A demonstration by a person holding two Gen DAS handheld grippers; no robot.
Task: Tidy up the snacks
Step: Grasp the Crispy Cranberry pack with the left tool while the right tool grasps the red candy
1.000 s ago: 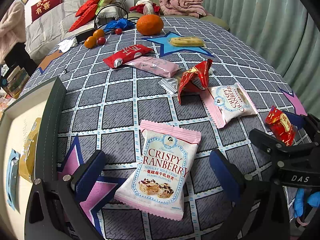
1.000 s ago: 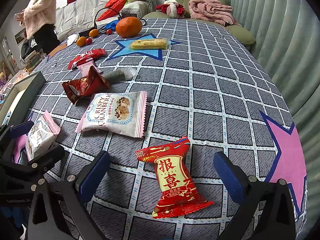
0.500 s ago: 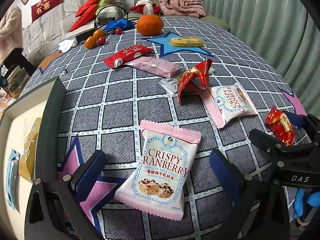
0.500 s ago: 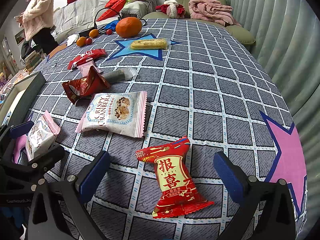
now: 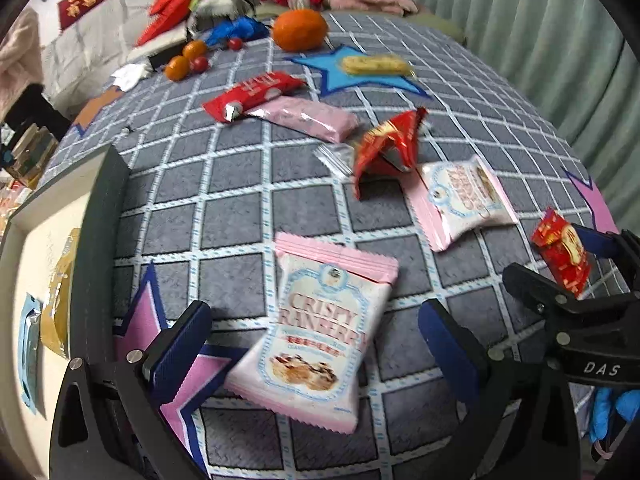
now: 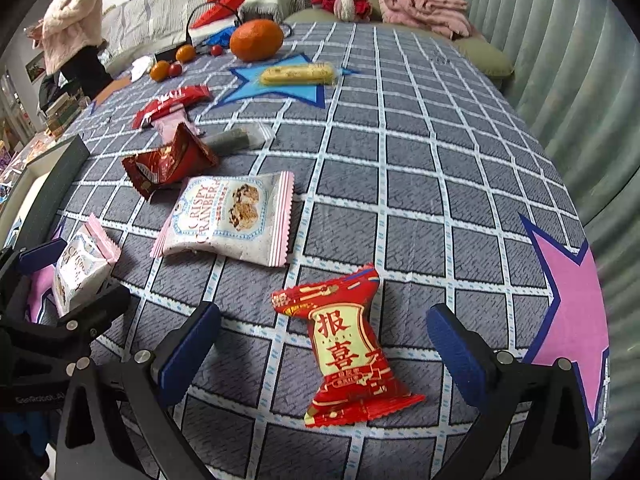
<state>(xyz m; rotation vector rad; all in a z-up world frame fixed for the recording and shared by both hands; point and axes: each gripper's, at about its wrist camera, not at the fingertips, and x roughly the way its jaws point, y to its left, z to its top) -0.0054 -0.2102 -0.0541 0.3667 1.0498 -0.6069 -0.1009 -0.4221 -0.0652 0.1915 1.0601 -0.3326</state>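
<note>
The left gripper points steeply down with its jaws wide but closing, and a pink-and-white cranberry packet lies flat on the tablecloth between its pads, not yet touched. The right gripper stands apart around a red candy packet, also untouched. Both look light, crinkly and slippery, with a firm filling inside that could crack; I would pinch across the plump middle, not the thin sealed ends. I count two cranberry packets, the second ahead and right of the left gripper, and one such red candy packet. The box sits left of the left gripper.
</note>
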